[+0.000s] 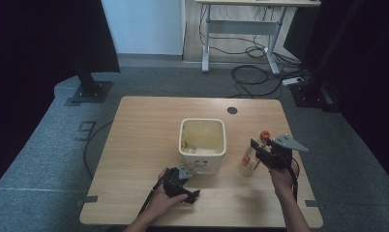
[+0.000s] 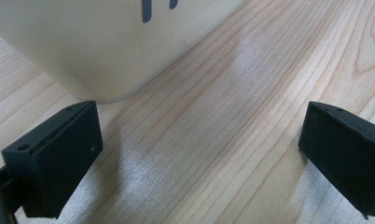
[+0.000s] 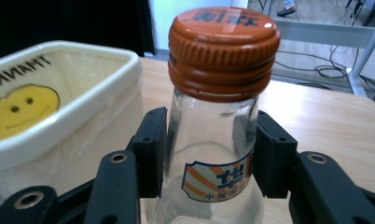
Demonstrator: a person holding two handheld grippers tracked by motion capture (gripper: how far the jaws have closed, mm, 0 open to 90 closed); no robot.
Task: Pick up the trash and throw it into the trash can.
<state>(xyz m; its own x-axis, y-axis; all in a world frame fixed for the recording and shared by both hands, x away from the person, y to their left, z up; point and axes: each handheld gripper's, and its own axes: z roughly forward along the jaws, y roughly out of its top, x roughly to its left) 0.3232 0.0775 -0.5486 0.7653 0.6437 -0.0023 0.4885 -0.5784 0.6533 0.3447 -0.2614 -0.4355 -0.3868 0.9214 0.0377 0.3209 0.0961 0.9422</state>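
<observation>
The right hand-held gripper (image 3: 209,149) clamps a clear glass bottle (image 3: 212,158) with an orange screw cap (image 3: 223,51) beside a cream square plastic bin (image 1: 202,143), while the left hand-held gripper (image 2: 199,158) gapes wide over the wooden bench (image 1: 144,145).

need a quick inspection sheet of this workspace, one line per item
surface: wooden table, round hole near its far edge.
job's things: cream bin mid-table, pale scraps inside; clear glass bottle with orange cap, upright to the bin's right.
clutter: nothing seen.
grippers: left gripper open, low over the table by the bin's near corner; right gripper shut on the bottle's neck.
cables: black cables on the floor beyond the table.
surroundings: grey carpet, white desk, dark curtains.
</observation>
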